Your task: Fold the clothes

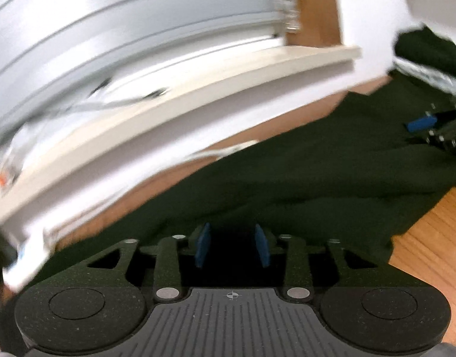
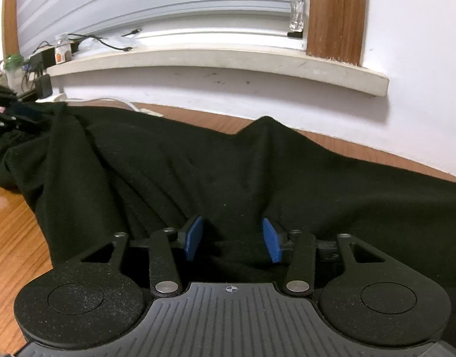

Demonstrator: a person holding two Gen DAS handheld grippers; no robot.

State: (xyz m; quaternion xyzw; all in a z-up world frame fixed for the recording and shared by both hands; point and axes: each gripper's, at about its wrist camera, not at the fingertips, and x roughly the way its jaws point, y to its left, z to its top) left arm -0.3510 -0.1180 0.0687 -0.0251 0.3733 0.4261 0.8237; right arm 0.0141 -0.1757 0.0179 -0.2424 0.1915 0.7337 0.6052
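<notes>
A dark green-black garment (image 2: 198, 178) lies spread and rumpled across the wooden tabletop (image 2: 16, 238). My right gripper (image 2: 232, 241) sits low over it. Its blue pads (image 2: 193, 238) stand apart, and a loose ridge of cloth runs between them without being pinched. In the blurred left wrist view, my left gripper (image 1: 232, 245) hovers over the same garment (image 1: 287, 178). Its blue pads (image 1: 202, 245) are also apart, with only dark cloth underneath. The right gripper (image 1: 436, 131) shows at the far right of that view, resting on the fabric.
A white wall with a cream window ledge (image 2: 228, 59) runs behind the table. Bottles, black adapters and cables (image 2: 49, 56) crowd the ledge's left end. A white cable (image 2: 123, 102) lies by the wall. Bare wood (image 1: 430, 253) shows right of the left gripper.
</notes>
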